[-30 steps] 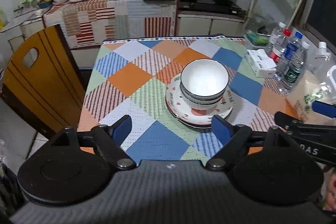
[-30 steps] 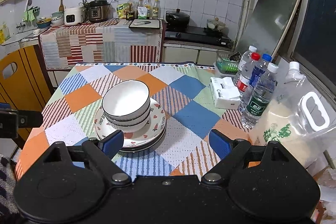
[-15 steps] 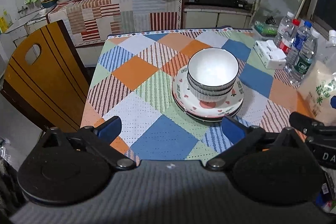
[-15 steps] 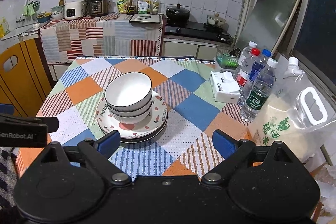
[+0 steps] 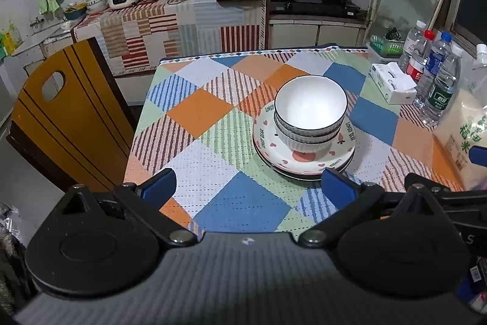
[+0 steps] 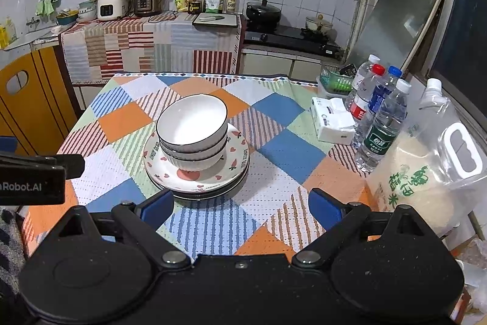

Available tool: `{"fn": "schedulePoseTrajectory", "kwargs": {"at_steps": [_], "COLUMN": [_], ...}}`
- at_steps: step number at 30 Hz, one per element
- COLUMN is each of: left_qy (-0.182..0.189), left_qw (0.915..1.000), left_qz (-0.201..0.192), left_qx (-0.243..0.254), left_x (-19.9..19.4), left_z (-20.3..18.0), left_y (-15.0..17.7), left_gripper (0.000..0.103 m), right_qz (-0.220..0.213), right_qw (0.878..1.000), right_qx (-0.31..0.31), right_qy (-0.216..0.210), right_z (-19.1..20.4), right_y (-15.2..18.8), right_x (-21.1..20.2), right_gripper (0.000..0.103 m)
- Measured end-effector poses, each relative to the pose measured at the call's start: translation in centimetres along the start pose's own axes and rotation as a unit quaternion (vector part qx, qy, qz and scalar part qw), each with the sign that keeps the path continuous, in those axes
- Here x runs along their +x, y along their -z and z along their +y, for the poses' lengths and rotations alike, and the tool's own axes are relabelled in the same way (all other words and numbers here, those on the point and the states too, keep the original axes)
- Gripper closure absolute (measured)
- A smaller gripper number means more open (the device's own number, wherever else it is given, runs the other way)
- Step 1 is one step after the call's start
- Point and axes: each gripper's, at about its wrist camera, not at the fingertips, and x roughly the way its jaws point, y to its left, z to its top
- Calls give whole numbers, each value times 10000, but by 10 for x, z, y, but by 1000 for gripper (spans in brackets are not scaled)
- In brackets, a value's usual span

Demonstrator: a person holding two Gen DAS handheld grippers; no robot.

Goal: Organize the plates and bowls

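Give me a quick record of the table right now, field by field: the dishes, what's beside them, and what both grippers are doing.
dishes: bowls nested in a stack, resting on stacked plates
dish location: middle of the checkered tablecloth
right side of table: tissue pack, water bottles, bag of rice
left of table: wooden chair
left gripper: open, holding nothing, short of the plates
right gripper: open, holding nothing, short of the plates
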Motion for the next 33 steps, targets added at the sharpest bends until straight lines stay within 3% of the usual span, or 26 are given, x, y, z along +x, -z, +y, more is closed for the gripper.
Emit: {"fn": "schedulePoseTrajectory", "kwargs": {"at_steps": [8, 17, 33], "left_qy": [-88, -260, -239], "left_qw": [9998, 9996, 9996], "left_qz": [204, 108, 160], "left_qx": [14, 81, 9], "left_x": [5, 6, 6], "left_z": [2, -2, -2], "left_y": [0, 4, 3], "left_gripper": [0, 0, 0], "right_qz": [35, 88, 159], "right_qw": [10000, 9999, 9997], "right_qx": [-33, -10, -3], "right_qy": [-15, 79, 171], "right_z": [3, -2, -6], "right_y": [2, 4, 6], "right_x": [1, 3, 7], "right_gripper": [6, 6, 6]}}
